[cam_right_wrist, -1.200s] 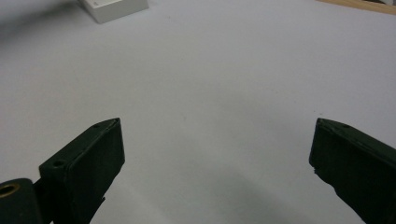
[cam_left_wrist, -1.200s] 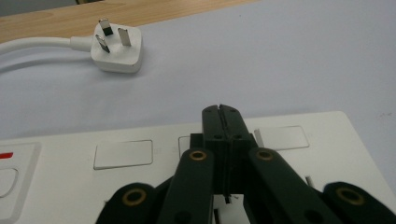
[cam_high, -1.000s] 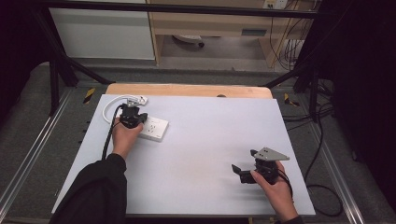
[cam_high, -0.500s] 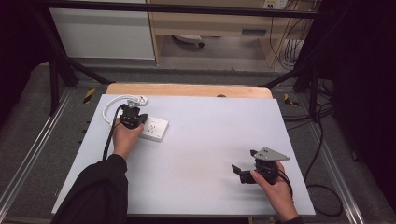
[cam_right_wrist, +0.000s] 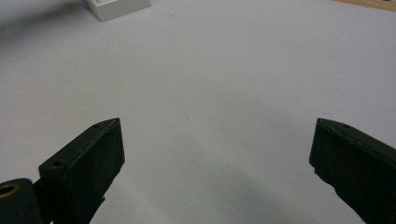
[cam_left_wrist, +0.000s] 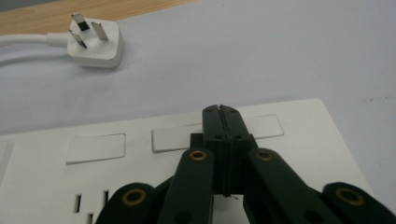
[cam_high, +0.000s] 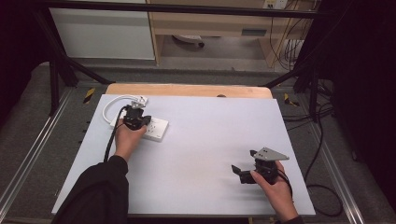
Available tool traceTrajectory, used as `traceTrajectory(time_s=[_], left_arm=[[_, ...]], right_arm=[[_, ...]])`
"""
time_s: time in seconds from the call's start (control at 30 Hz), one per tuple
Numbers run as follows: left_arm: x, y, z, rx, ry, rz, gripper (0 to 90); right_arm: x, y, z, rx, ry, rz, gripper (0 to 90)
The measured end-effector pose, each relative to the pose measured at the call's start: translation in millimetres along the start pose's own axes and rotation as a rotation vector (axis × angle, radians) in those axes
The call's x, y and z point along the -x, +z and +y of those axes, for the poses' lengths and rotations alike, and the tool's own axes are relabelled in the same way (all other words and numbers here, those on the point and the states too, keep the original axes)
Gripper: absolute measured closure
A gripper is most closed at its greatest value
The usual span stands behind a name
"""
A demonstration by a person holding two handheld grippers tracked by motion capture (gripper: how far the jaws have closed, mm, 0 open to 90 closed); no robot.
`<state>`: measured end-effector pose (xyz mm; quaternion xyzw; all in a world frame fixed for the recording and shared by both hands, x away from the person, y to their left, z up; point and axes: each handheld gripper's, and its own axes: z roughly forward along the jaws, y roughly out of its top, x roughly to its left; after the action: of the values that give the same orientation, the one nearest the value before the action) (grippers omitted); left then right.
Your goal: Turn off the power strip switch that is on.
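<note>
A white power strip (cam_high: 158, 130) with rocker switches (cam_left_wrist: 95, 148) lies flat on the white tabletop at the left. My left gripper (cam_high: 137, 122) is held over its left part, jaws shut together with nothing between them; in the left gripper view my left gripper (cam_left_wrist: 221, 110) has its tips just above the row of switches. A white three-pin plug (cam_left_wrist: 95, 42) lies loose beyond the strip with its pins up, and its white cable (cam_high: 109, 106) loops off to the left. My right gripper (cam_high: 239, 173) rests low at the table's right front, and in the right gripper view my right gripper (cam_right_wrist: 217, 154) is wide open over bare tabletop.
The white board (cam_high: 219, 135) covers a wooden table whose bare edge (cam_high: 187, 89) shows at the back. A corner of the power strip (cam_right_wrist: 119, 7) shows far off in the right gripper view. Black frame rails and cables run along both sides on the floor.
</note>
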<state>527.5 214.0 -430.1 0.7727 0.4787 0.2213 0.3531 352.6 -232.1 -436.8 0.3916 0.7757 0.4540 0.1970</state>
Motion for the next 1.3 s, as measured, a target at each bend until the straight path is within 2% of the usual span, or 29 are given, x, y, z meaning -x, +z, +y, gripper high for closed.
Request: traceTrajectory(time_s=[0.07,0.17,0.23,0.33,0.57,0.73,0.9,1.13,1.17,1.3], left_arm=[[-0.7,2.0,-0.2,0.016,-0.009,0.002,90.0],[-2.7,2.6,-1.5,0.034,-0.049,-0.012,90.0],[-3.1,0.9,-1.6,0.044,-0.033,-0.003,90.0],[-5.0,-2.1,-2.1,0.069,-0.044,-0.004,90.0],[-5.4,-4.1,-1.7,0.083,-0.038,-0.007,90.0],[1.6,-5.9,1.1,0.090,-0.035,-0.030,90.0],[4.8,-7.8,1.9,0.085,-0.013,-0.039,90.0],[6.2,-13.8,4.6,0.114,-0.028,-0.062,90.0],[6.2,-15.0,5.1,0.119,-0.027,-0.066,88.5],[8.1,-18.3,6.9,0.132,-0.029,-0.071,70.9]], right_arm=[[0.1,-0.2,-0.1,0.003,-0.001,0.000,3.7],[0.6,-0.8,-0.4,0.001,0.002,-0.003,3.7],[1.3,-1.1,-0.3,0.003,0.006,-0.004,3.7],[1.0,-1.0,0.1,0.006,0.005,-0.003,3.7],[0.9,-1.0,0.3,0.006,0.001,-0.003,3.9],[0.9,-1.2,0.6,0.012,0.003,0.003,4.1],[0.3,-0.8,0.6,0.007,0.000,0.002,4.0],[-0.4,0.2,0.6,0.001,-0.007,-0.001,4.0],[-0.6,0.3,0.5,0.000,-0.008,-0.001,4.0],[-0.4,0.2,0.5,0.001,-0.006,-0.001,4.0]])
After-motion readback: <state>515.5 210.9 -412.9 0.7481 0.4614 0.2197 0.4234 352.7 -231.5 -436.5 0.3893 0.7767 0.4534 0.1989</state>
